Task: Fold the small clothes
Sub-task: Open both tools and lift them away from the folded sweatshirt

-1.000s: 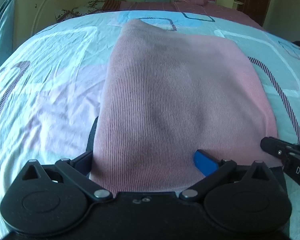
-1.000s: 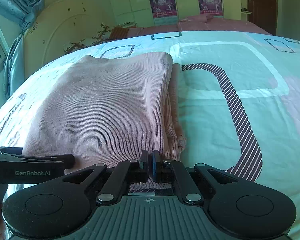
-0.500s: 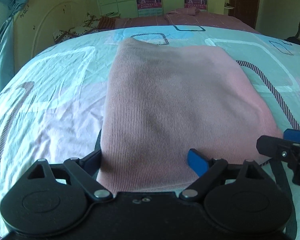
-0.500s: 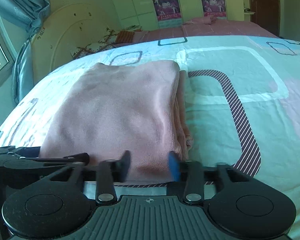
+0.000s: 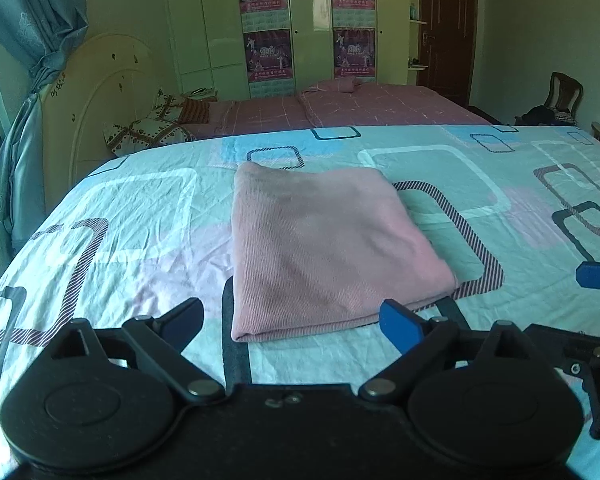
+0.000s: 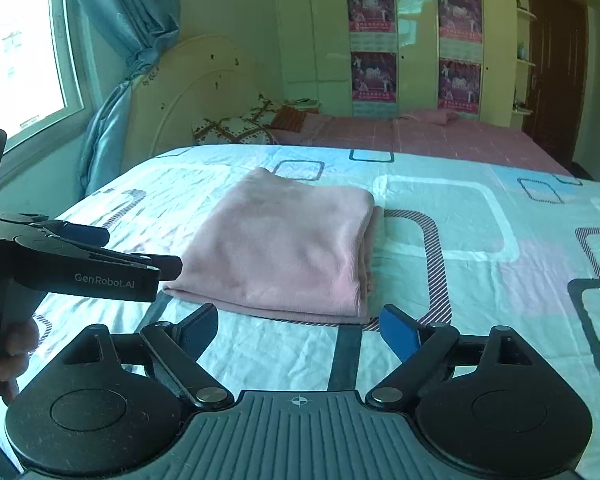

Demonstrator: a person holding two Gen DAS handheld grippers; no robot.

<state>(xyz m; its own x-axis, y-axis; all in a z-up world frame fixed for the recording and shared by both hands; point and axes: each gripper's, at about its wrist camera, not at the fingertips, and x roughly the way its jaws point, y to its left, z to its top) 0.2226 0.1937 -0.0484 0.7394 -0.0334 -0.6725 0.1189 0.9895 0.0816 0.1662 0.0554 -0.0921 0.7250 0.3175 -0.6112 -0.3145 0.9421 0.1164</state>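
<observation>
Hidden or cut off: the layers inside the folded pink knit garment (image 5: 324, 248) show only as stacked edges along its right side (image 6: 366, 264); what kind of garment it is cannot be told.
Hard to make out: small dark things on the chair (image 5: 562, 98) in the far corner are too small to identify; the posters (image 6: 372, 44) on the wardrobe doors are unreadable.
Garment: lies flat and folded on the patterned bedsheet (image 5: 132, 208), near the middle of the bed.
Left gripper (image 5: 296, 322): jaws widening, spread apart, nothing between them; the garment's near edge lies just beyond the fingertips, not touched.
Right gripper (image 6: 300, 326): jaws widening, spread, empty; the garment lies just ahead, apart from the pads.
Person: fingers (image 6: 10, 354) wrap the left gripper's handle at the edge of the right wrist view.
Containers: only the closed wardrobe; contents hidden.
Beyond: a second bed with a pink cover (image 5: 364, 106).
</observation>
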